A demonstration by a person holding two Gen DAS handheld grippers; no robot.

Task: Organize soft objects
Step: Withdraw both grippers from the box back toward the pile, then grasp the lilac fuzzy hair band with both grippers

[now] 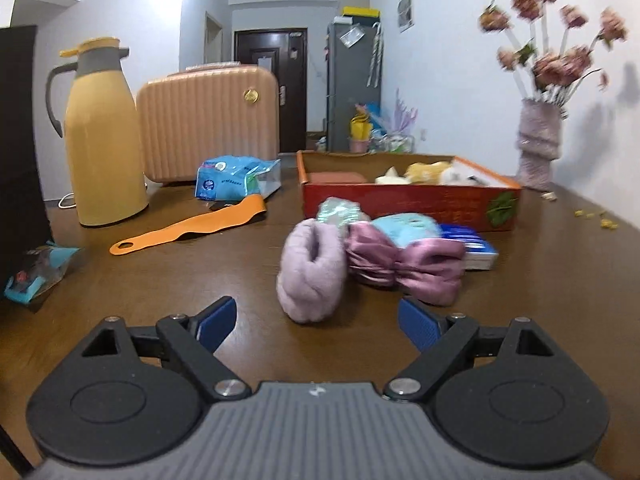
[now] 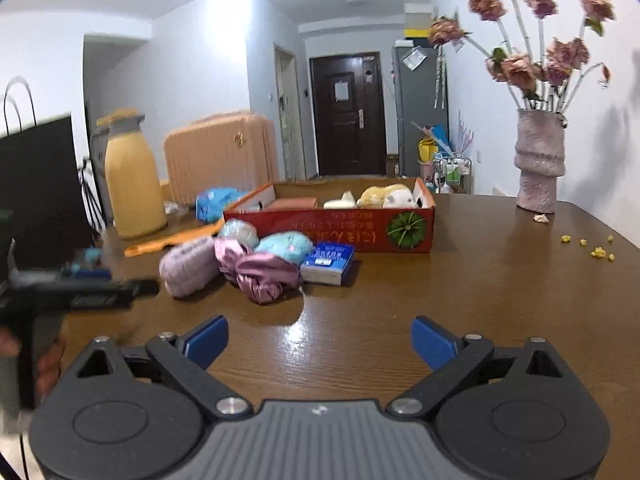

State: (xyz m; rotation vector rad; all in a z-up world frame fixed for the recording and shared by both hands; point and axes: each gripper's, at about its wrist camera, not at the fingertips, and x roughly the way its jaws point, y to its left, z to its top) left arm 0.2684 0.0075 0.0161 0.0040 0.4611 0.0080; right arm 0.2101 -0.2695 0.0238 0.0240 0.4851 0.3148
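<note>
A fluffy lilac roll (image 1: 310, 272) lies on the brown table just ahead of my open, empty left gripper (image 1: 318, 326). Beside it lie a pink satin bow (image 1: 404, 266), a light blue soft piece (image 1: 408, 228) and a pale green one (image 1: 340, 210). Behind them stands a red cardboard box (image 1: 400, 204) holding plush toys (image 1: 428, 172). My right gripper (image 2: 320, 346) is open and empty, farther from the same pile: lilac roll (image 2: 188, 266), satin bow (image 2: 260, 270), blue piece (image 2: 286, 246), red box (image 2: 340, 230). The left gripper (image 2: 116, 290) shows blurred at that view's left.
A blue tissue pack (image 1: 468, 246) lies by the bow. A yellow thermos (image 1: 104, 136), peach case (image 1: 208, 120), blue wipes bag (image 1: 236, 178) and orange shoehorn (image 1: 188, 230) are at back left. A pink vase (image 2: 538, 164) stands at the right. Yellow crumbs (image 2: 596, 250) lie near it.
</note>
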